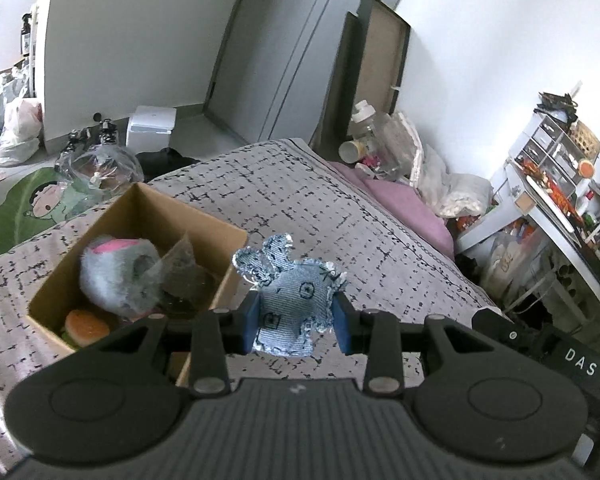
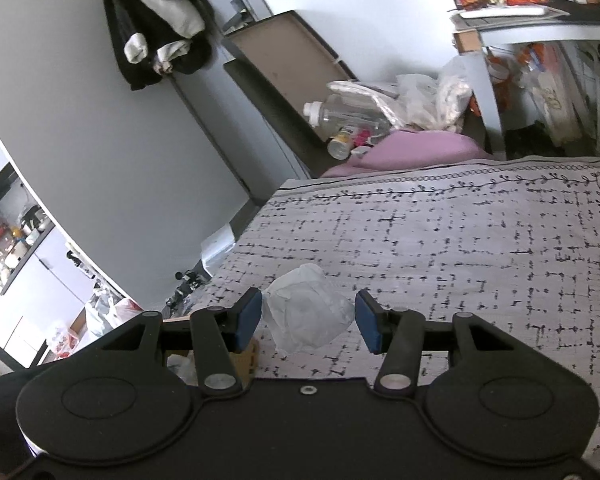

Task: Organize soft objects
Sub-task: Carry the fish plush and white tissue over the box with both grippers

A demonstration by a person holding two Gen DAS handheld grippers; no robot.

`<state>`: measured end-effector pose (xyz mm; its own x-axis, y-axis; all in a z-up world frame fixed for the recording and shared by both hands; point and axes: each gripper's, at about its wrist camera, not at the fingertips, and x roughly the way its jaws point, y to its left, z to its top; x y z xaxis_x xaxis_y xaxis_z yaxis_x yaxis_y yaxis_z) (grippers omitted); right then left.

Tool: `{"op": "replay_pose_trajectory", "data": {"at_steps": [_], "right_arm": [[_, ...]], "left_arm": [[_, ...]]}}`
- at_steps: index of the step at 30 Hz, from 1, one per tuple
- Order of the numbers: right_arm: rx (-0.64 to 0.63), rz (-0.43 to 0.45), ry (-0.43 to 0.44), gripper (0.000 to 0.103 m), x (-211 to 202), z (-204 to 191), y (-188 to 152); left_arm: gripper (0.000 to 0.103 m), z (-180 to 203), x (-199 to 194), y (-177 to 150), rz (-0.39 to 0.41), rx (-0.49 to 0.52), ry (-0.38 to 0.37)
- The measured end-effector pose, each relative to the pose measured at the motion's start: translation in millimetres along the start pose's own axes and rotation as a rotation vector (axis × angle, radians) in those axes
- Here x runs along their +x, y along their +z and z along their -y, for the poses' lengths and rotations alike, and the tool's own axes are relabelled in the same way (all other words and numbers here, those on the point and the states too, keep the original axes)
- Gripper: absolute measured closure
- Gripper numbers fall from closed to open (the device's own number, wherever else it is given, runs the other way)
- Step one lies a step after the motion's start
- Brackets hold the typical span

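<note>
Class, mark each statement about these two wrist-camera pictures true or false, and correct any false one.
1. The left claw grips a frayed blue denim toy. True.
2. The open brown cardboard box holds nothing. False: a fluffy grey-and-pink plush and an orange burger-shaped toy lie inside.
3. The right claw is shut. False: its jaws stand open on either side of a crumpled white plastic bag.
4. The box sits on a grey patterned bedspread. True.
</note>
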<state>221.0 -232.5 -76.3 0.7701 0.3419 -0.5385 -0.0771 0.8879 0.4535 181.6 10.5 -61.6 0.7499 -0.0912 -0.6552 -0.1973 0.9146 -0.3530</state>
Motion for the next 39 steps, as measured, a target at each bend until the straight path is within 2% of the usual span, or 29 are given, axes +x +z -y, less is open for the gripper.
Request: {"op": "replay_pose_trajectory", "data": {"at_steps": [12, 17, 20, 30, 34, 36, 39], "right_arm": [[-0.035, -0.002, 0.040, 0.053, 5.5, -40.1, 2.2], [-0.047, -0.019, 0.066, 0.053, 12.7, -56.2, -1.9], [-0.058, -0.033, 0.081, 0.053, 18.7, -67.1, -5.8], [-0.098, -0.083, 0.109, 0.053, 44.2, -99.7, -20.0], [-0.109, -0.105, 0.114, 0.053, 54.0, -111.0, -27.9], [-0.118, -0.115, 0.117, 0.053, 58.9, -117.0, -31.4], [-0.128, -0.132, 0.124, 0.053, 66.2, -127.1, -36.7]], "left_arm": [[0.066, -37.6, -12.7, 17.7, 0.018, -0.034, 0.031], [0.066, -63.3, -9.7, 25.4, -0.025, -0.085, 0.023], [0.066, -77.3, -11.2, 29.6, -0.016, -0.089, 0.056], [0.064, -114.9, -2.1, 29.9, -0.042, -0.140, 0.074], [0.062, -125.8, 5.7, 25.1, -0.086, -0.164, 0.070], [0.053, -131.7, 10.8, 23.0, -0.120, -0.178, 0.062], [0.049, -141.8, 14.7, 21.6, -0.148, -0.206, 0.075]]}}
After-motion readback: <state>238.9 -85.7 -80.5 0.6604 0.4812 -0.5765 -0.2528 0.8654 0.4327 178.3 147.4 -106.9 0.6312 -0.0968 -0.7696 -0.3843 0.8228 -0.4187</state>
